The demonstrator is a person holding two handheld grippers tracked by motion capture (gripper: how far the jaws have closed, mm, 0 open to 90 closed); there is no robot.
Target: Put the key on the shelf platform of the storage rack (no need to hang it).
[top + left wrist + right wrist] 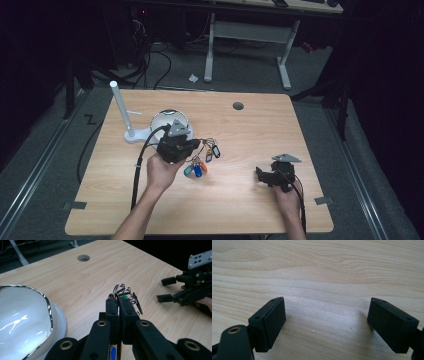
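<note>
A bunch of key rings with blue, orange and dark tags [202, 160] hangs from my left gripper [196, 145], left of the table's middle. In the left gripper view the jaws are pressed together on the metal rings [123, 291], which stick out past the gripper's tips [118, 301]. A blue tag shows below, between the arms. My right gripper [260, 173] rests low over the table near the right front, open, with bare wood between its fingers [270, 322]. It also appears, open, at the right of the left gripper view [166, 290].
A white domed object with a chrome rim [167, 120] sits just behind the left hand, close to the left gripper [22, 320]. A white post on a small base [121, 110] stands at the back left. A round cable hole [238, 106] lies near the table's far edge.
</note>
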